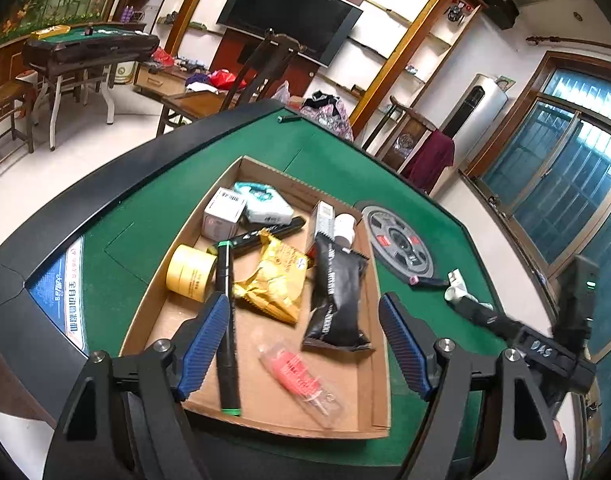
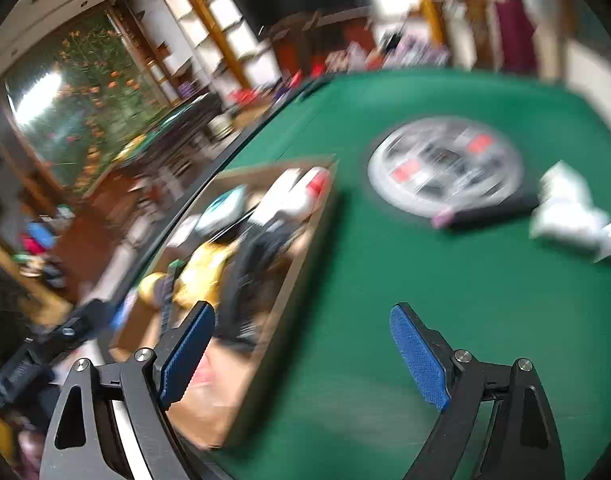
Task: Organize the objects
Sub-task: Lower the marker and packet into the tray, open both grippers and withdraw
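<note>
You held the left gripper (image 1: 305, 344) tilted down over the cardboard box (image 1: 265, 412), fingers spread and empty, a black marker (image 1: 227, 340) beside its left finger; the right gripper (image 2: 301, 356) hung released, grasping nothing.

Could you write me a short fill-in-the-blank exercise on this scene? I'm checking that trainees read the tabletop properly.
1. The roll of tape in the cardboard box is ____ in colour.
2. The white pipe fitting lies on the ____ felt, outside the box.
3. The jaws of the left gripper stand ____, with nothing pressed between them.

Missing words: yellow; green; open
</note>
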Available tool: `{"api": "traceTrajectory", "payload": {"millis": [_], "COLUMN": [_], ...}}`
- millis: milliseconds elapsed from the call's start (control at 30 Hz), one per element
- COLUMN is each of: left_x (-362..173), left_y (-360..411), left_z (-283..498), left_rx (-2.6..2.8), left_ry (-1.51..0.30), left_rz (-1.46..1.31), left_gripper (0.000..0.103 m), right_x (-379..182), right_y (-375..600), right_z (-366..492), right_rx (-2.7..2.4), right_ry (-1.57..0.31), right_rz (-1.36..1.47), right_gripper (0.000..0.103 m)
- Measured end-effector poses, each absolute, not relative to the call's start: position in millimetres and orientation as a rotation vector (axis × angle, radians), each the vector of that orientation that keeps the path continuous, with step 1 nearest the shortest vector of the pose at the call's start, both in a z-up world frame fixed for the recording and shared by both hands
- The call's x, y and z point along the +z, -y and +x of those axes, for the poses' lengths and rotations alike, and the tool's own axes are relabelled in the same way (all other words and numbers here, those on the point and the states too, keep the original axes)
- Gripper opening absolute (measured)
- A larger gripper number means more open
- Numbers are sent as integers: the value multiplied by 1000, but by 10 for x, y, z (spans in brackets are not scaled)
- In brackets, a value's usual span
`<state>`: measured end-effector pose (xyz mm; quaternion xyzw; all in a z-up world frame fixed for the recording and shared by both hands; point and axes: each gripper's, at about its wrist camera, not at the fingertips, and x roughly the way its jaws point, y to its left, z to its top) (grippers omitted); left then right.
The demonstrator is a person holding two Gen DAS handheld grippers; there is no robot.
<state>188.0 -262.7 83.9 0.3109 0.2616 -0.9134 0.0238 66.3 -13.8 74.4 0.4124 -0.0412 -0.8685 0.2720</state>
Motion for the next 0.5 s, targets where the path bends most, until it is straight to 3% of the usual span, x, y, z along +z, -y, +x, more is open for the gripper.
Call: {"api": "traceTrajectory", "payload": {"millis": [100,167,300,500], "left_x": [934,1043,1306,1518], "left_y": [2529,2455,2372,2603], "left_z": [1894,1912,2038,2270], "left_rx": [-2853,-2883,-2932,-2882], "left_ry": [-805,-801,-775,-811], "left_rz": [940,906,804,638], "left_gripper": [77,77,77,82], "right_x": [1062,1182,900,866], "right_y": [-100,-315,-708,-1024], "right_z": [851,953,638,629], "right_rx": [-2550,-2587,-2507,-2552], "right_ry": [47,134,364,423], "right_rz": [903,749,1080,1117], "right_gripper": [103,103,103,103]}}
